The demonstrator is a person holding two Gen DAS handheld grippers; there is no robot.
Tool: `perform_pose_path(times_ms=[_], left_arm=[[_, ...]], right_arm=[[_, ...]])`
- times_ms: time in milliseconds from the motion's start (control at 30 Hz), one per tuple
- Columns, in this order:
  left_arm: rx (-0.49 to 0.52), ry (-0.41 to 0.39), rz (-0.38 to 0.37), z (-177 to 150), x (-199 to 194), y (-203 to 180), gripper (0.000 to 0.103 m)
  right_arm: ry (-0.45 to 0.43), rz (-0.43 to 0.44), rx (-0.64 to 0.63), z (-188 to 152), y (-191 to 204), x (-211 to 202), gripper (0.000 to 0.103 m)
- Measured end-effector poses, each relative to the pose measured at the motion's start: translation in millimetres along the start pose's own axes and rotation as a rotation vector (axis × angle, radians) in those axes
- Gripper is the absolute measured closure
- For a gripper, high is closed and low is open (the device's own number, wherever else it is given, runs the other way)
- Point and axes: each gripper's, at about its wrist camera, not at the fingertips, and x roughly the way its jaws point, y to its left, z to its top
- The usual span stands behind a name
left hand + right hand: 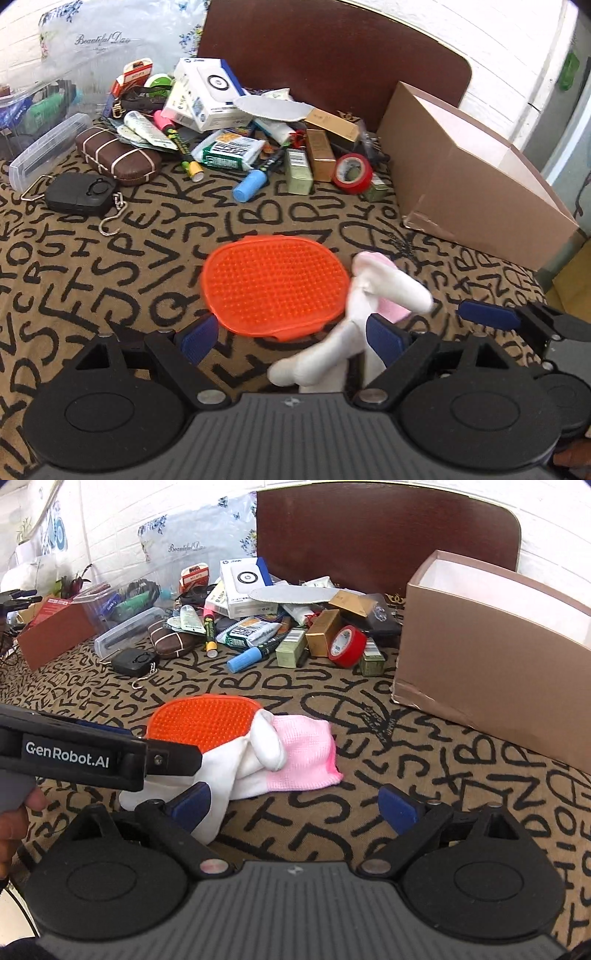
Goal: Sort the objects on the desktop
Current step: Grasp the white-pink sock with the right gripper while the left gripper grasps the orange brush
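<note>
An orange bristled rubber brush lies on the letter-print cloth, seen also in the right wrist view. A white and pink glove lies beside it, overlapping its right edge; it shows in the left wrist view too. My left gripper is open, its jaws wide around the brush's near edge and the glove's white fingers. My right gripper is open just in front of the glove, its left pad touching the white part. A pile of small objects sits behind.
An open cardboard box stands at the right. A red tape roll, blue marker, black scale with hook, clear plastic cases and a brown chair back are at the back.
</note>
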Motion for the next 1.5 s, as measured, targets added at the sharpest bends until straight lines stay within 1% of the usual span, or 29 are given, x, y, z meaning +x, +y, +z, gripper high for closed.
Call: perform_pose_path(times_ms=[167, 233, 333, 367, 400, 433, 467, 500, 533, 600, 633, 700, 800, 867, 933, 1033, 1067, 1100, 1133, 1167, 1200, 1233, 1267, 1300, 1333, 1367, 1500], left_arm=[[-0.041, -0.014, 0.047, 9.5, 7.2, 18.9, 0.013], [-0.059, -0.006, 0.061, 11.7, 11.0, 26.4, 0.013], [-0.070, 0.007, 0.067, 12.9, 17.3, 33.7, 0.013], [-0.073, 0.016, 0.071, 12.7, 18.9, 35.0, 0.013], [-0.074, 0.024, 0.069, 12.5, 20.3, 35.6, 0.013], [-0.074, 0.028, 0.060, 12.0, 20.7, 36.1, 0.013], [-0.074, 0.029, 0.050, 11.7, 20.6, 36.7, 0.013], [-0.071, 0.027, 0.039, 11.4, 20.4, 36.4, 0.013], [-0.066, 0.027, 0.031, 11.2, 21.0, 35.4, 0.013], [-0.063, 0.032, 0.033, 10.9, 21.4, 32.9, 0.013], [-0.058, 0.030, 0.026, 10.7, 21.1, 31.8, 0.013], [-0.058, 0.036, 0.019, 10.0, 20.7, 30.5, 0.013], [-0.047, 0.030, 0.011, 9.2, 19.5, 28.4, 0.013], [-0.047, 0.033, 0.026, 10.5, 22.5, 29.3, 0.013], [-0.046, 0.034, 0.031, 13.7, 27.4, 31.5, 0.013], [-0.028, 0.035, 0.032, 18.9, 36.1, 32.8, 0.013], [-0.026, 0.027, 0.028, 20.2, 38.2, 33.2, 0.013], [-0.026, 0.021, 0.026, 20.7, 39.5, 33.2, 0.015], [-0.028, 0.013, 0.024, 21.3, 39.3, 32.8, 0.020], [-0.030, 0.004, 0.010, 21.6, 38.0, 32.3, 0.034], [-0.043, 0.003, -0.013, 22.1, 36.4, 32.1, 0.040], [-0.059, 0.001, -0.019, 22.8, 34.7, 31.4, 0.041], [-0.067, -0.008, -0.026, 23.2, 32.7, 29.7, 0.044], [-0.069, -0.022, -0.034, 23.5, 30.4, 27.3, 0.050], [-0.070, -0.030, -0.044, 24.1, 28.7, 25.1, 0.052], [-0.075, -0.038, -0.059, 25.1, 26.1, 23.0, 0.054], [-0.080, -0.075, -0.116, 30.4, 19.5, 11.0, 0.054]], right_arm=[[-0.011, 0.048, -0.009, 3.8, 17.7, 10.2, 0.008], [-0.016, 0.065, -0.013, 7.3, 24.7, 15.5, 0.008], [-0.016, 0.068, -0.029, 11.0, 33.8, 26.7, 0.008], [-0.012, 0.059, -0.036, 11.0, 35.5, 30.3, 0.011], [-0.001, 0.048, -0.042, 10.3, 36.2, 33.1, 0.029], [0.012, 0.049, -0.046, 8.8, 35.2, 34.5, 0.041], [0.025, 0.054, -0.043, 7.0, 32.3, 35.1, 0.056], [0.028, 0.057, -0.037, 5.2, 28.9, 33.7, 0.063], [0.028, 0.059, -0.034, 3.8, 25.8, 31.4, 0.068], [0.034, 0.061, -0.016, 0.1, 16.9, 24.8, 0.081], [0.038, 0.052, -0.013, -2.7, 12.5, 21.3, 0.085], [0.042, 0.029, -0.010, -9.6, 3.4, 14.8, 0.095], [0.048, -0.006, 0.026, -19.5, -14.6, 3.9, 0.096], [0.048, -0.039, 0.042, -24.5, -23.9, -2.6, 0.096], [0.050, -0.052, 0.050, -29.0, -31.8, -7.3, 0.096], [0.045, -0.048, 0.074, -31.4, -38.2, -12.6, 0.093], [0.040, -0.053, 0.083, -31.2, -38.4, -13.5, 0.086], [0.035, -0.060, 0.092, -30.4, -38.2, -14.1, 0.068], [0.024, -0.066, 0.101, -29.7, -38.2, -14.9, 0.059], [0.012, -0.064, 0.102, -29.2, -36.0, -16.9, 0.055], [0.007, -0.058, 0.100, -28.2, -35.9, -16.8, 0.055], [0.004, -0.055, 0.100, -26.8, -35.9, -16.1, 0.055], [0.003, -0.060, 0.100, -25.1, -34.8, -14.6, 0.055], [0.005, -0.062, 0.098, -23.8, -34.5, -12.4, 0.055], [0.008, -0.067, 0.098, -22.3, -33.9, -10.3, 0.055], [0.009, -0.070, 0.096, -21.1, -33.5, -8.1, 0.055], [0.005, -0.065, 0.085, -16.2, -29.3, -3.8, 0.055]])
